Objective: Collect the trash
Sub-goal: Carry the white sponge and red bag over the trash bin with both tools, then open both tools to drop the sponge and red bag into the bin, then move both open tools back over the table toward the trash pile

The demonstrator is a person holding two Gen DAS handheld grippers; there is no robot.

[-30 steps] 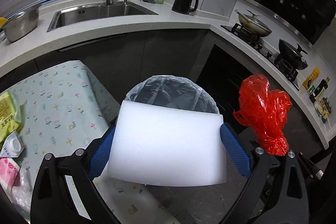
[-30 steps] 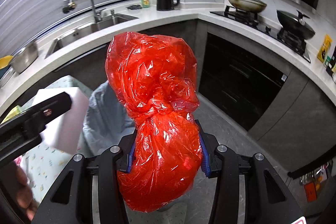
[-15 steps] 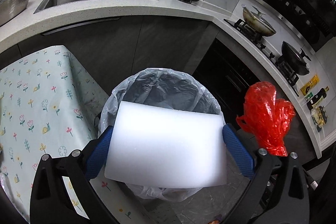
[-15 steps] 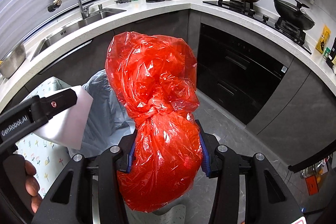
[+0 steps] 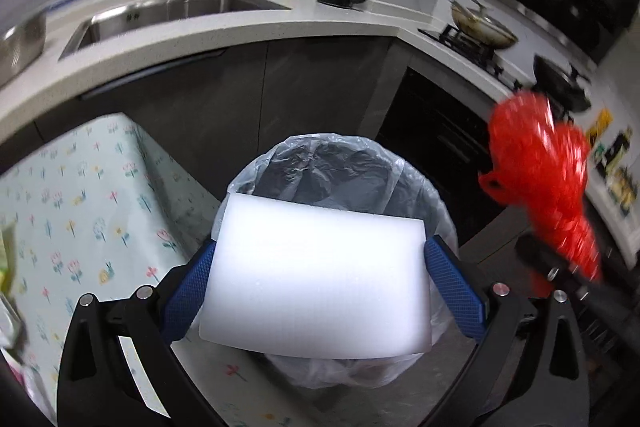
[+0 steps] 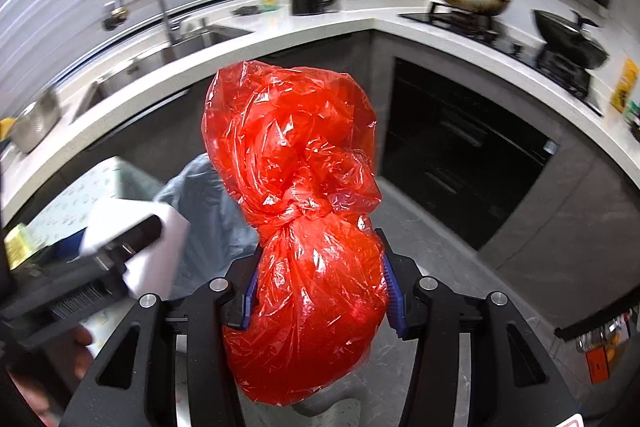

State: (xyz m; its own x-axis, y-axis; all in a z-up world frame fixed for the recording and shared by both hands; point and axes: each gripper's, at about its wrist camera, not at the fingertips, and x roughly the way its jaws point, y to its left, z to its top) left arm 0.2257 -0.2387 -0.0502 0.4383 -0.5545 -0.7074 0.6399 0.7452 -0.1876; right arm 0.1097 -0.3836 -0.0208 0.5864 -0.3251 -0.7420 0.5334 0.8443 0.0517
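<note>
A white foam block (image 5: pixel 316 279) is being held by its two short ends between the blue pads (image 5: pixel 454 291) of the left gripper (image 5: pixel 320 287), whose jaws are spread nearly as wide as the block is long; it is being kept flat above the near rim of the lined trash bin (image 5: pixel 416 183), presumably so that it can be let fall straight into the open mouth. A knotted red plastic bag (image 6: pixel 308 227) is being carried by the right gripper (image 6: pixel 318 291), gripped below the knot with its puffed top standing up beyond the fingers; the jaws are opening slightly, though the pads are still pressing on the bag's sides. This bag is being kept off to the right of the bin, beside the dark cabinets, probably so that the bin's mouth is left free for the block. Compared with a second earlier, the floral tablecloth (image 5: pixel 80 195) is being seen less and the bin more: the block is now being presented lower and over the bin's near edge, while the red bag is blurred in the left view.
</note>
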